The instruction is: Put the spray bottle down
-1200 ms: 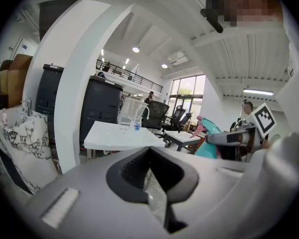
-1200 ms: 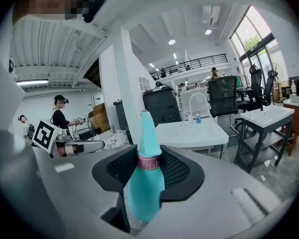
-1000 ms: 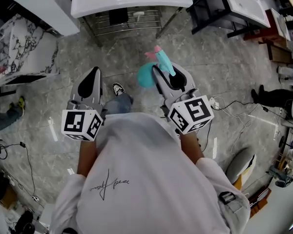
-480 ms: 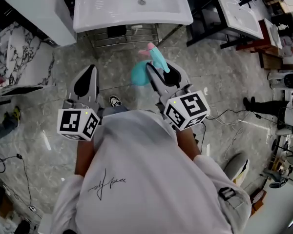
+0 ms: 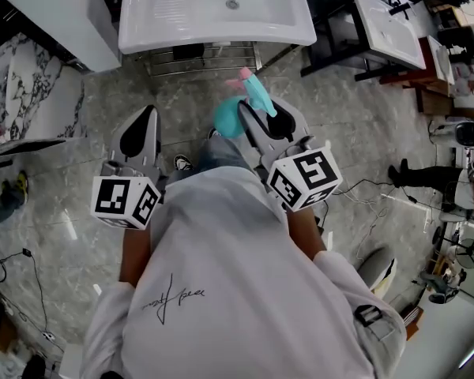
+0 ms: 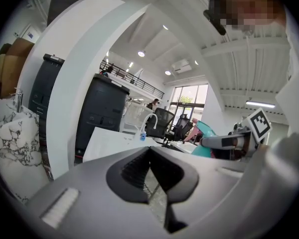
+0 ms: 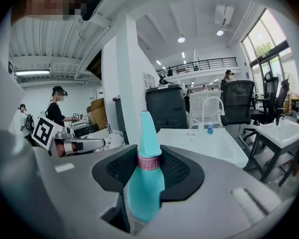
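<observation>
The right tool point(image 7: 145, 159) is pinching the teal spray bottle point(image 7: 145, 185) by its neck, right at the pink ring point(image 7: 148, 162). The bottle's sides are not see-through, so I cannot tell what is in it. The bottle is hanging in the air over the floor point(image 5: 103, 109), near the white sink point(image 5: 213, 36). The left tool point(image 6: 149, 152) is pressing together on nothing.

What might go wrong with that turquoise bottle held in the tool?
The spray bottle is pinched only near its neck by the right gripper, so its smooth body might slip or swing. Set down tilted on the white basin, it might topple. Cables on the floor could catch a foot.
</observation>
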The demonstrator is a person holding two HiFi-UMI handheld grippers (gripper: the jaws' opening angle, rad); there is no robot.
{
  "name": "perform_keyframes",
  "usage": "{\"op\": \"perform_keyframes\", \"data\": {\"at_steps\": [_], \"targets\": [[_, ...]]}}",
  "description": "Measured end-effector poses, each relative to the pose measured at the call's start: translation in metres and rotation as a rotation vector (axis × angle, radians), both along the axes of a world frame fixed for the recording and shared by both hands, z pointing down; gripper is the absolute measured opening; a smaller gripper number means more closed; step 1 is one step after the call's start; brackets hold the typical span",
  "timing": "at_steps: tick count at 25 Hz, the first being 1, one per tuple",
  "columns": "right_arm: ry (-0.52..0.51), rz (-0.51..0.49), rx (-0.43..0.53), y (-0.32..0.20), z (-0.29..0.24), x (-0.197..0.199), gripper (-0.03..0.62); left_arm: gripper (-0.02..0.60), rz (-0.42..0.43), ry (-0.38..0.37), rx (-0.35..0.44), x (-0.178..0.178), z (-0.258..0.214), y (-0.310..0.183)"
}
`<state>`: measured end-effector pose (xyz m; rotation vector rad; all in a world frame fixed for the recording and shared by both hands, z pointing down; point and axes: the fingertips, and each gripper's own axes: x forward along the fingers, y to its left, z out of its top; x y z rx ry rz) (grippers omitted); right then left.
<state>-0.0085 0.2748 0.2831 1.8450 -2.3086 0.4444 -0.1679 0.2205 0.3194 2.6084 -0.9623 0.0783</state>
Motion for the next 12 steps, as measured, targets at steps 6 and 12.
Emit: {"op": "perform_keyframes", "data": {"at_steps": [6,12], "targets": [[-0.014,-0.001,-0.002,-0.021,0.004,0.016,0.135,0.003,-0.003,0.001,-0.023,0.013,0.005,-0.015],[-0.038,-0.006,0.022,-0.068,0.001,0.035,0.135,0.003,0.023,-0.030,0.006,0.042,0.006,-0.052]]}}
